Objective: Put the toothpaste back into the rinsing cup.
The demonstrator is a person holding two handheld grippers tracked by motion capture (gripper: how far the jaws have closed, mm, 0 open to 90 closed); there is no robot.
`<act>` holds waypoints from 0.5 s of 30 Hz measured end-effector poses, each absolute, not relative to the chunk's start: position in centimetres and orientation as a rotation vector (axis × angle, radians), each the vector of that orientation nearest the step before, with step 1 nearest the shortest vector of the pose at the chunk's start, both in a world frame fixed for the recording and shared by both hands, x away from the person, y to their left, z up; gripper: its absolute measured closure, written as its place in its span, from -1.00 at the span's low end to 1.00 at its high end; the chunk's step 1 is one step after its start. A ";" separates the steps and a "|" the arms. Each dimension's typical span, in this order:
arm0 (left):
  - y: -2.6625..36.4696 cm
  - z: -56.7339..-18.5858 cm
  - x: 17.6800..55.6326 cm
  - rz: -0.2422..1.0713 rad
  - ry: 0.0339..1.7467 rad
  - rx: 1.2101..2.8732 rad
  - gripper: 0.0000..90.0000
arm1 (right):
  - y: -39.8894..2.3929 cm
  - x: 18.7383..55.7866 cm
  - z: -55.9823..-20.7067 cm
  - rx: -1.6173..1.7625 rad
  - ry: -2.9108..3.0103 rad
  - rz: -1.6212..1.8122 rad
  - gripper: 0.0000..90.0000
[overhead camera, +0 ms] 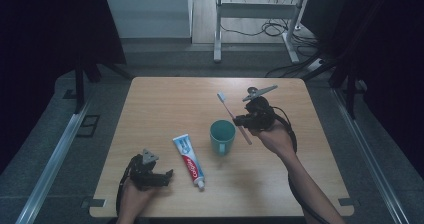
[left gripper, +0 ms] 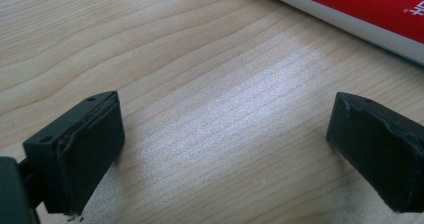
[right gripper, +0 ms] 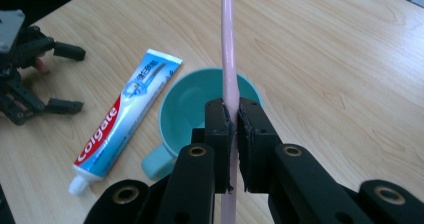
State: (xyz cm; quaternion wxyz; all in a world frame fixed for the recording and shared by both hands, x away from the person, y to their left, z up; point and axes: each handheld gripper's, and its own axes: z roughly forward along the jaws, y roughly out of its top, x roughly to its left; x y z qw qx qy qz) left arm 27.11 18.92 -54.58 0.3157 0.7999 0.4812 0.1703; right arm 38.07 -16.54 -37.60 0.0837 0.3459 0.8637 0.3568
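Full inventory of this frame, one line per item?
Toothbrush: 1, pink, clamped in the right gripper, held above the mug.
Mug: 1, teal, upright mid-table, looks empty.
Toothpaste: 1 tube, white, blue and red, flat on the table left of the mug, cap toward the person.
Table: 1, light wood.
Desk frame: 1, white, on the floor beyond the table, cables by it.
Left gripper: 1, black, open, low over the table near the toothpaste.
Right gripper: 1, black, shut on the toothbrush.
Forearms: 2, coming in from the bottom edge.
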 end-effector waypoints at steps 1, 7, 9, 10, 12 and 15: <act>18.9 -54.6 27.1 0.449 1.267 2.107 -0.95 | -16.4 38.2 -37.6 1.030 2.575 1.069 0.85; 19.0 -54.6 27.1 0.449 1.265 2.114 -0.95 | -15.7 38.6 -37.5 1.033 2.559 1.107 0.85; 18.9 -54.6 27.1 0.449 1.265 2.113 -0.95 | -15.4 38.8 -37.6 1.030 2.554 1.119 0.85; 18.9 -54.6 27.1 0.449 1.265 2.113 -0.95 | -15.4 38.8 -37.6 1.030 2.554 1.119 0.85; 18.9 -54.6 27.1 0.449 1.265 2.112 -0.95 | -15.0 39.0 -37.6 1.027 2.544 1.124 0.85; 18.9 -54.6 27.1 0.449 1.265 2.113 -0.95 | -14.5 39.2 -37.5 1.023 2.530 1.140 0.85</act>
